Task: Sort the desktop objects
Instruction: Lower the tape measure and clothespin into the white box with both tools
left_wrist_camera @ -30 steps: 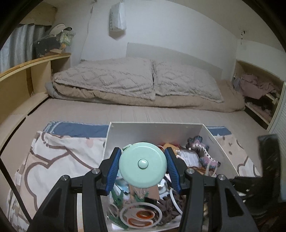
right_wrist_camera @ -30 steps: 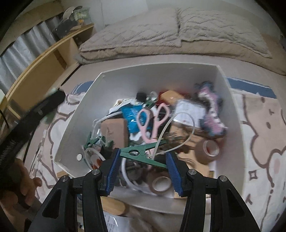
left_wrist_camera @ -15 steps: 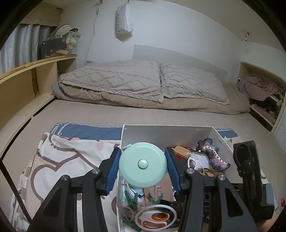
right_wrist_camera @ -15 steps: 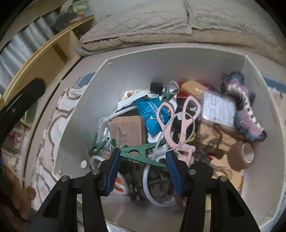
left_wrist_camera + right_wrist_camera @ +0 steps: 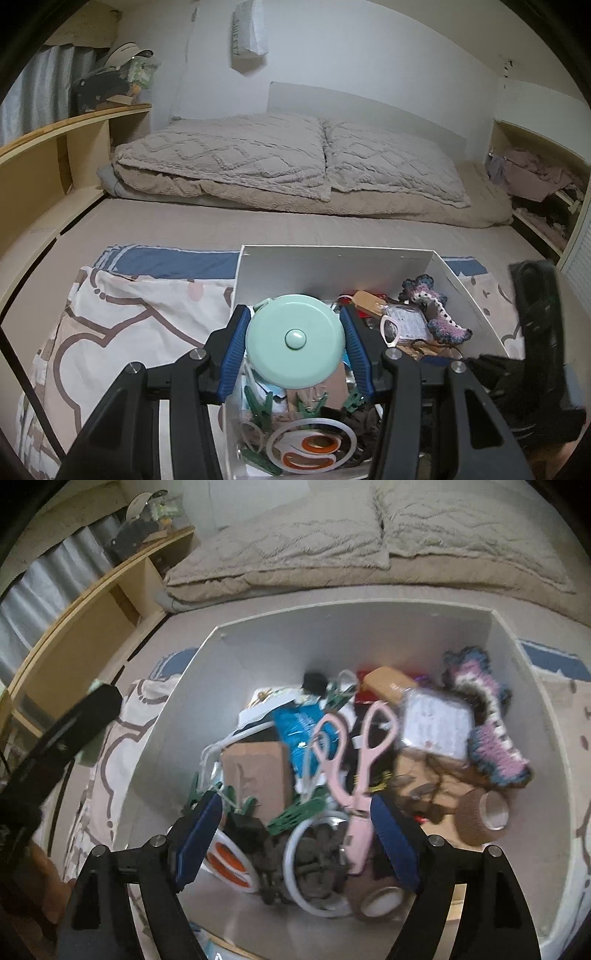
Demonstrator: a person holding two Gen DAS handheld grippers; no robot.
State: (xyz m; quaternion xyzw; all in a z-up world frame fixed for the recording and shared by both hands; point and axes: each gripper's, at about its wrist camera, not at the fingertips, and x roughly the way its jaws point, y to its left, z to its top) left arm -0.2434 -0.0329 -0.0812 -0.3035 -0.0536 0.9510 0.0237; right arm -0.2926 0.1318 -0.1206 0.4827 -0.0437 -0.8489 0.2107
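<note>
Left wrist view: left gripper (image 5: 295, 341) clamped on a round mint tape measure (image 5: 294, 340), blue pads (image 5: 233, 345) pressing both its sides, held up over the near left part of the white box (image 5: 332, 262). Box sits on a patterned cloth (image 5: 122, 325) on the bed (image 5: 258, 225), two grey pillows (image 5: 288, 155) at the far end. Below the tape measure, in the box: green clothespins (image 5: 260, 402), orange-and-white scissors (image 5: 312, 445). Crochet toy (image 5: 436, 306) at box's far right. Dark blurred right gripper body at right edge.

Right wrist view: right gripper (image 5: 295, 843) fingers wide apart, holding nothing, low over the near part of the white box (image 5: 332, 635). Green clothespin (image 5: 299, 814) lies on the clutter between the pads, touching neither. Pink scissors (image 5: 356, 771) just right of it, handles pointing far. Cardboard piece (image 5: 258, 771) left of centre, blue packet (image 5: 301, 731) behind it, brown tape roll (image 5: 480, 816) right, second tape roll (image 5: 376, 901) near, white ring (image 5: 295, 867) centre near. Crochet toy (image 5: 487, 720) far right
</note>
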